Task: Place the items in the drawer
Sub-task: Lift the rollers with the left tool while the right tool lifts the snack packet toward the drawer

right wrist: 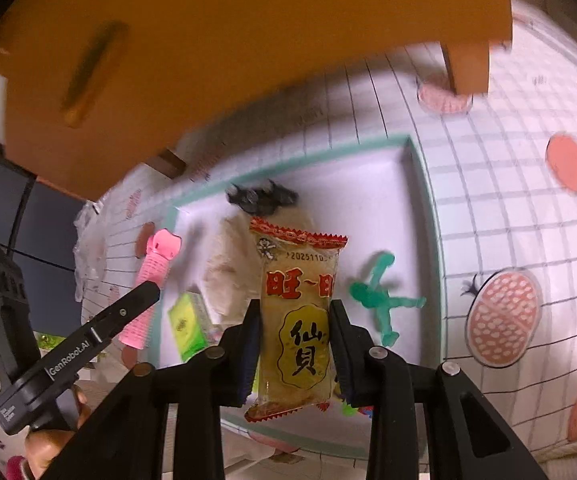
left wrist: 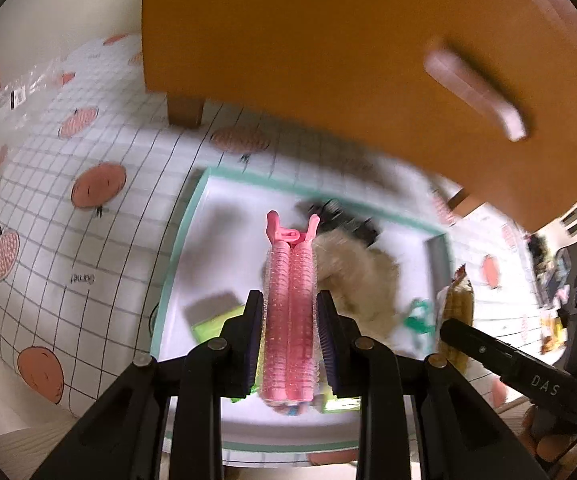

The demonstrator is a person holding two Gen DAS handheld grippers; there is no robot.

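Note:
My left gripper [left wrist: 290,300] is shut on a pink hair-roller clip [left wrist: 290,332], held lengthwise above a white tray with a teal rim [left wrist: 192,216]. My right gripper [right wrist: 296,308] is shut on a yellow rice-cracker packet [right wrist: 300,280] with red zigzag ends, also lifted over the tray [right wrist: 428,184]. The right wrist view shows the roller [right wrist: 156,264] at the left, in the other gripper. An orange drawer cabinet [left wrist: 328,40] with a pale handle [left wrist: 476,88] stands behind the tray.
In the tray lie a black clip [right wrist: 260,196], a beige fluffy item [left wrist: 360,276], a green toy figure [right wrist: 380,296] and a yellow-green packet [right wrist: 188,320]. A checked cloth with pomegranate prints [left wrist: 68,200] covers the table. Crumpled clear plastic [left wrist: 8,96] sits far left.

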